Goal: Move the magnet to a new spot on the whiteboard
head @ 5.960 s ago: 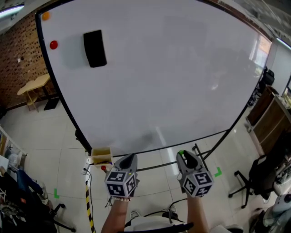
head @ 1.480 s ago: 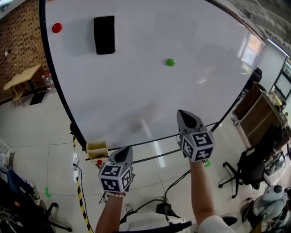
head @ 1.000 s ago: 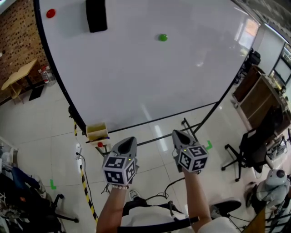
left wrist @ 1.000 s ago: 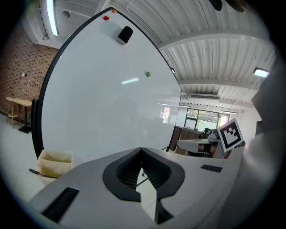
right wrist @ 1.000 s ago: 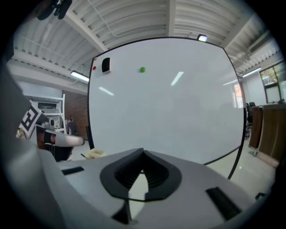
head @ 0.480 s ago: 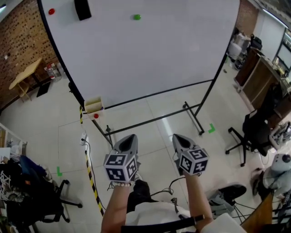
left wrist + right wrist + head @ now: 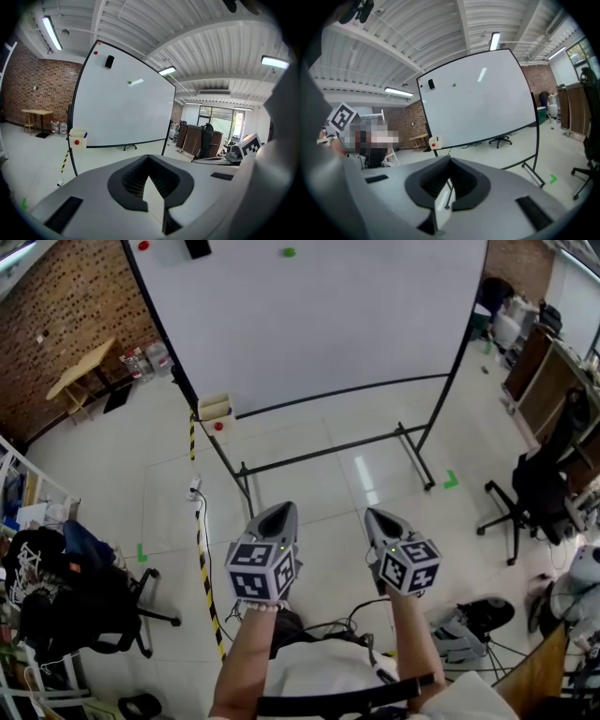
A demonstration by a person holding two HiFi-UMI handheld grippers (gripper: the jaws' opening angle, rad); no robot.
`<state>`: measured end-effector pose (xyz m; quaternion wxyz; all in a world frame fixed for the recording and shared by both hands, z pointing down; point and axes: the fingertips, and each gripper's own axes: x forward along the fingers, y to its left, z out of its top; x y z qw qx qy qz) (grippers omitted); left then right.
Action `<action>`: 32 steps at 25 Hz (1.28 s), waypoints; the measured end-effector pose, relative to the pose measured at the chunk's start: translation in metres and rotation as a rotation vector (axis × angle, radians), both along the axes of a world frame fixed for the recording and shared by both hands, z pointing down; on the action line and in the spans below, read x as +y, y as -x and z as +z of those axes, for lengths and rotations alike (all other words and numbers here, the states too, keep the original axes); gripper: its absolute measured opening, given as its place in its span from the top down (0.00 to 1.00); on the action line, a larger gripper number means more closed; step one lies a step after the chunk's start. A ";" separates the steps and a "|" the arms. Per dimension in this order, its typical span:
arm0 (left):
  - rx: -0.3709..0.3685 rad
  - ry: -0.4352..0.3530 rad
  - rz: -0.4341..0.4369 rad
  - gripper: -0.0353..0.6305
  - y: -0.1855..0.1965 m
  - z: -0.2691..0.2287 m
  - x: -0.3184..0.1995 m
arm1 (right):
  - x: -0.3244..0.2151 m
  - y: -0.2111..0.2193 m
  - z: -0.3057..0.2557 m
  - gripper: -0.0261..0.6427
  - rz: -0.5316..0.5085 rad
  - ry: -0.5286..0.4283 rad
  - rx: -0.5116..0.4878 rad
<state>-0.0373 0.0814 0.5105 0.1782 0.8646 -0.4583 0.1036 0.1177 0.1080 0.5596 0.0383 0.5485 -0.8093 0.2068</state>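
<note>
Whiteboard (image 7: 328, 324) ahead, green magnet (image 7: 289, 252) well apart from right tool (image 7: 378, 517)

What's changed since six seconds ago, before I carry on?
The green magnet left the right gripper and now sits on the whiteboard, upper middle. The person has backed away from the board. The left gripper stayed empty; both jaws are shut. The red magnet and black eraser stayed top left.

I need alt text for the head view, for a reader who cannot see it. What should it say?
The left gripper and right gripper, both shut and empty, point toward a free-standing whiteboard across the tiled floor. A green magnet sticks high on it.
</note>
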 end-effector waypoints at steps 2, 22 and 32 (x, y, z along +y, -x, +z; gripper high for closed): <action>0.000 -0.001 0.002 0.95 0.003 -0.002 0.007 | 0.009 0.006 -0.002 0.96 -0.003 -0.001 -0.017; 0.067 -0.012 0.082 0.95 0.074 -0.012 0.000 | 0.010 0.092 -0.043 0.96 0.060 -0.052 0.067; 0.073 -0.014 0.087 0.95 0.100 -0.013 -0.010 | 0.003 0.113 -0.043 0.96 0.078 -0.044 0.095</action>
